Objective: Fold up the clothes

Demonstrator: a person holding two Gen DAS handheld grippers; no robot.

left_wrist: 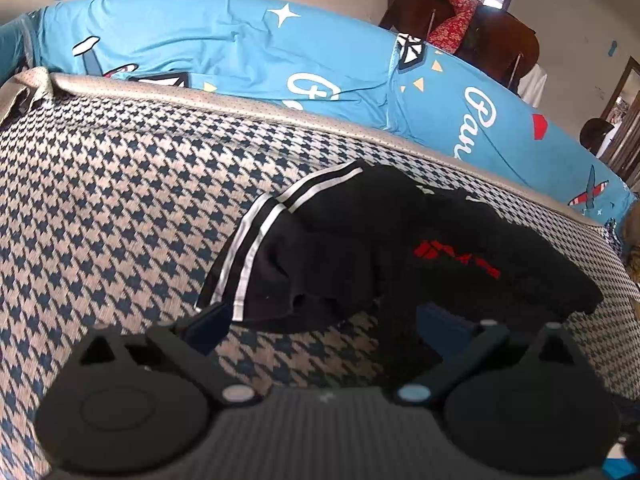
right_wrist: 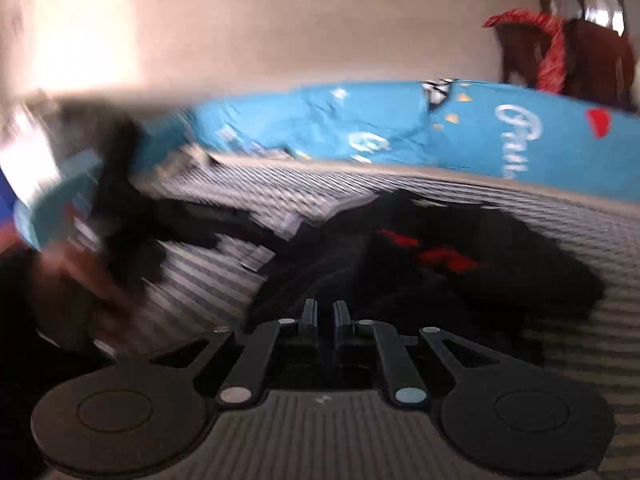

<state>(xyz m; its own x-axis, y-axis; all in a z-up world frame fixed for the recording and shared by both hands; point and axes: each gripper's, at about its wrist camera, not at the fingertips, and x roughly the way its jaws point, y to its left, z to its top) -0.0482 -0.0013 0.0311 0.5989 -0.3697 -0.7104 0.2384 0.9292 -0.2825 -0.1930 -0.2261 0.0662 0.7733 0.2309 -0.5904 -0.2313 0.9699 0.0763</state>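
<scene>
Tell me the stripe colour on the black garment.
White, a double stripe on the black garment; left wrist view.

Ahead of the left gripper, whose jaws stand wide apart, the way is blocked by a crumpled black garment lying on the houndstooth cover. To that gripper's left, bare cover is offered as free room up to the raised blue printed bedding. The same heap is met just ahead of the right gripper; its left side is too blurred to be judged.
</scene>
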